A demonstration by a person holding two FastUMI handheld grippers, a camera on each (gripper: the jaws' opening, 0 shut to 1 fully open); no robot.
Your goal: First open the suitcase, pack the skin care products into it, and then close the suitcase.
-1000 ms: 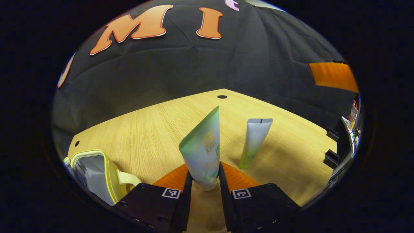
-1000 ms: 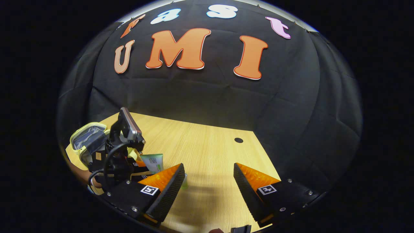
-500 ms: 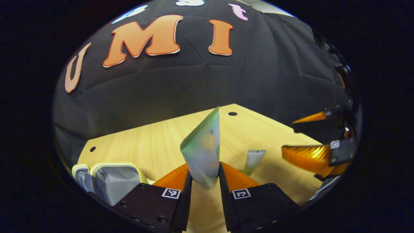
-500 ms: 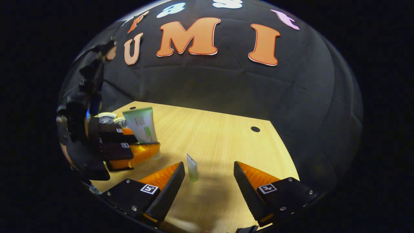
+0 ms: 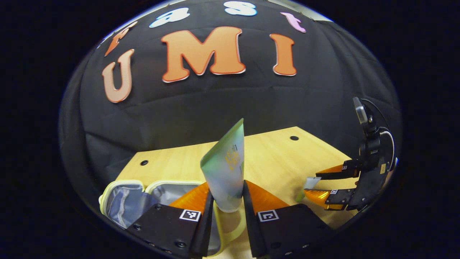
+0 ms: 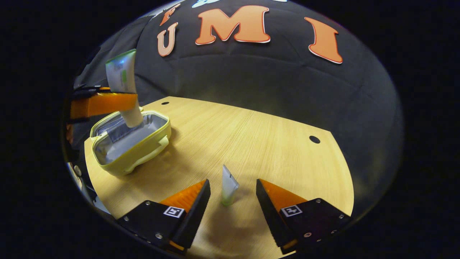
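On the pale wooden table [image 6: 251,136], I am working with the small yellow suitcase [image 6: 143,153] lying open at the left, its grey lining showing, so the products can go straight down into it. I am holding the larger green-and-white tube [image 5: 226,172] cap-down above the open case, which puts it in place for a drop, I judge. My left gripper [image 5: 227,208] is clamped on that tube near its cap, both fingers pressing its sides. The smaller tube [image 6: 228,189] is standing on its cap on the bare wood, well apart from the case. My right gripper [image 6: 230,201] is straddling it with its jaws wide apart, neither finger touching it as far as I can tell, likely lined up to close on it.
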